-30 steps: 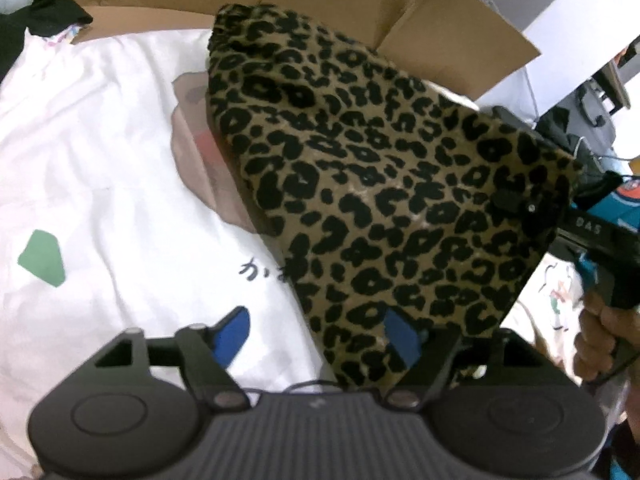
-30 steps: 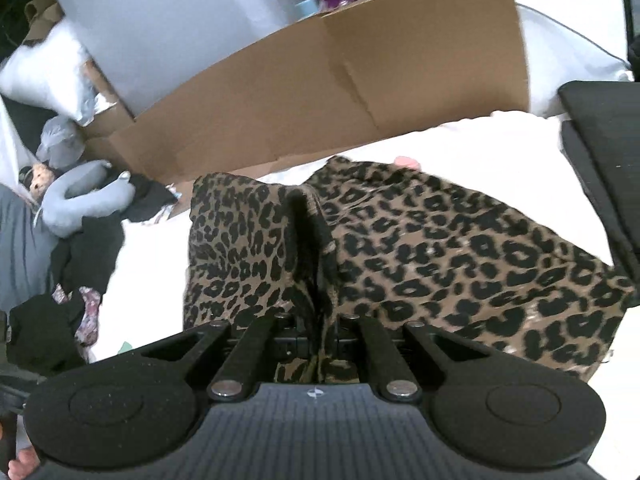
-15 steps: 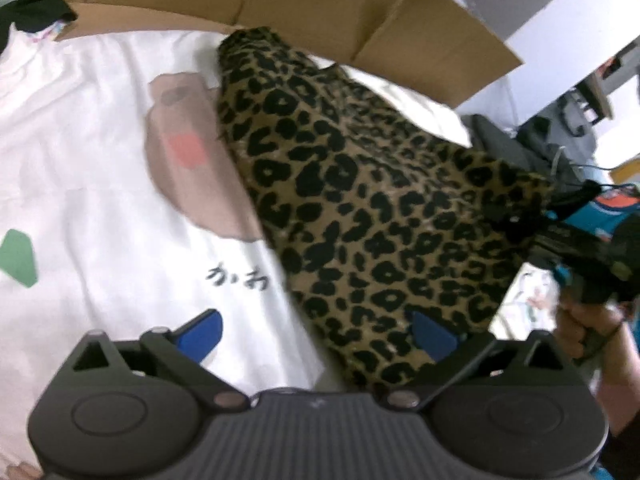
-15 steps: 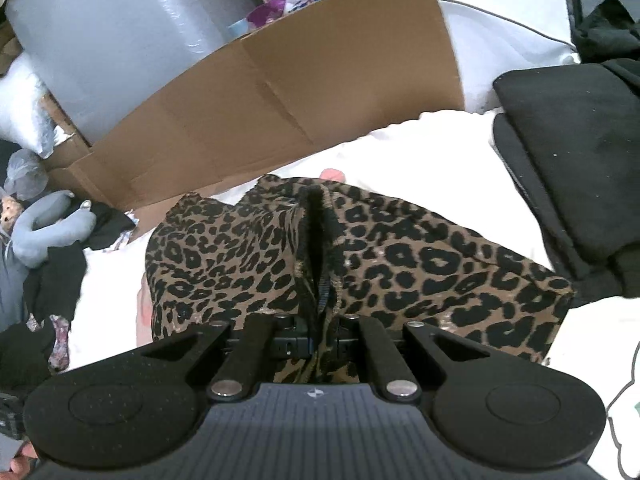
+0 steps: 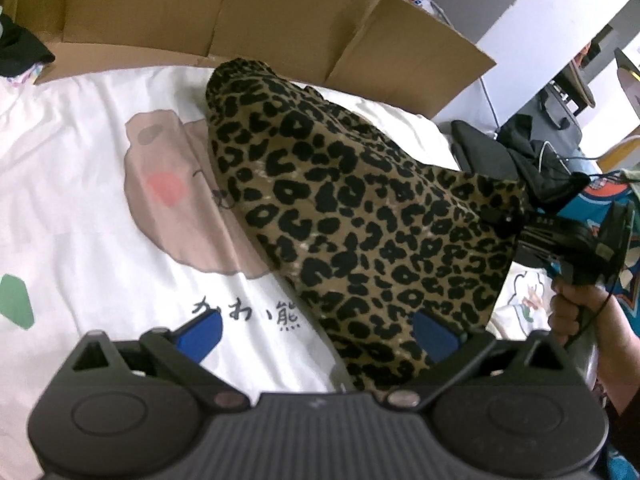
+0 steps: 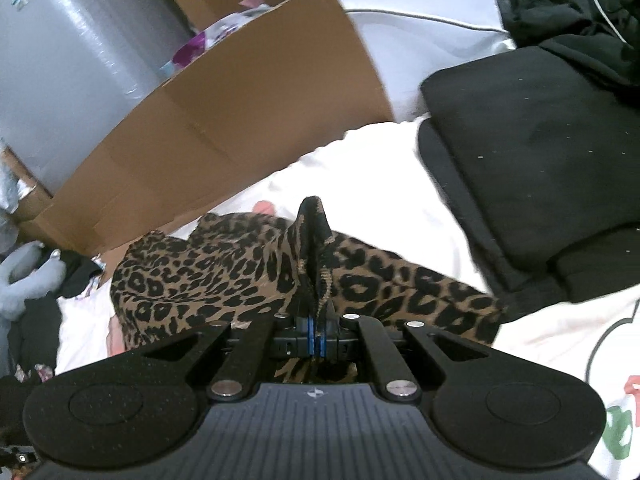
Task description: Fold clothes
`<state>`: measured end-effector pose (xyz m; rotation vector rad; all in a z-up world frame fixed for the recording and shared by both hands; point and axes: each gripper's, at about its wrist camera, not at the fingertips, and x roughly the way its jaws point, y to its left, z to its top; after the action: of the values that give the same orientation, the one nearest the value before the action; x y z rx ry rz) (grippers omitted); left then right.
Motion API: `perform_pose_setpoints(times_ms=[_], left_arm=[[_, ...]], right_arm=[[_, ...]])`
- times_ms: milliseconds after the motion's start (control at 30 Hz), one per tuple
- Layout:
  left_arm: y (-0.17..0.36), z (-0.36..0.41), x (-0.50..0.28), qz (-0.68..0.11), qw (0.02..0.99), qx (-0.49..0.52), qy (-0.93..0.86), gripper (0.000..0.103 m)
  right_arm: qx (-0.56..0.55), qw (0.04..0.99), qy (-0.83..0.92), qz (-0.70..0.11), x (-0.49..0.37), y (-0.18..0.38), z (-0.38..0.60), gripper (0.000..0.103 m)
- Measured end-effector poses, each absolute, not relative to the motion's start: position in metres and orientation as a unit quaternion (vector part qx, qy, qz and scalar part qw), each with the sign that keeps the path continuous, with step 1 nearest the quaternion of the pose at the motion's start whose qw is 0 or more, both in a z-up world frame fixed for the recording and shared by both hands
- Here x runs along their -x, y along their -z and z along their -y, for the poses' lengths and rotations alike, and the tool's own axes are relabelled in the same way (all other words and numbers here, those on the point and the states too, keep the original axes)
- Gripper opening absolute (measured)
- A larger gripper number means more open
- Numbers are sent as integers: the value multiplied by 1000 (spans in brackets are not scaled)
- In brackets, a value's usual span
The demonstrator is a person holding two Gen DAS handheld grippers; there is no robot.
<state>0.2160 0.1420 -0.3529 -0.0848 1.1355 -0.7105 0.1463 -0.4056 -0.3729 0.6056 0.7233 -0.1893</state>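
Observation:
A leopard-print garment [image 5: 360,216] stretches from the cardboard at the back toward me, over a white printed sheet [image 5: 80,200]. My left gripper [image 5: 316,338] is open, its blue pads [image 5: 434,338] spread wide; the garment's near corner lies over the right pad and nothing is pinched. My right gripper [image 5: 516,220] shows at the right of the left wrist view, held by a hand [image 5: 576,312]. It is shut on the garment's far corner. In the right wrist view, my right gripper [image 6: 316,342] pinches a raised fold of the garment [image 6: 316,240], and the rest trails down to the sheet [image 6: 360,168].
Flattened cardboard [image 5: 240,12] stands along the back of the sheet and shows again as the cardboard [image 6: 224,128]. A stack of folded black clothes [image 6: 540,152] lies to the right. Dark clothes and a grey plush toy [image 6: 28,276] sit at the left edge.
The right gripper has pulled its pinched corner rightward and lifted it, drawing the garment out. The left gripper drew back a little and its fingers stayed open.

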Motion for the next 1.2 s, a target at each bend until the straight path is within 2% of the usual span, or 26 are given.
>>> perform_pose_setpoints(times_ms=[400, 533, 733, 833, 933, 1200], left_arm=[[342, -139, -241, -520, 784, 17, 338, 102], [335, -123, -253, -514, 786, -7, 342, 97], [324, -99, -271, -505, 789, -43, 348, 95], [318, -86, -280, -501, 789, -60, 350, 88], [312, -69, -290, -496, 792, -72, 349, 87], [294, -17, -330, -482, 809, -89, 325, 72]], right_arm=[[-313, 872, 134, -351, -121, 388, 427, 0], [-331, 860, 141, -362, -112, 404, 433, 1], [-350, 851, 158, -359, -103, 417, 441, 2], [-363, 847, 162, -353, -101, 418, 446, 3], [-370, 846, 163, -347, -101, 420, 447, 3], [-366, 856, 164, -327, -97, 424, 444, 0]])
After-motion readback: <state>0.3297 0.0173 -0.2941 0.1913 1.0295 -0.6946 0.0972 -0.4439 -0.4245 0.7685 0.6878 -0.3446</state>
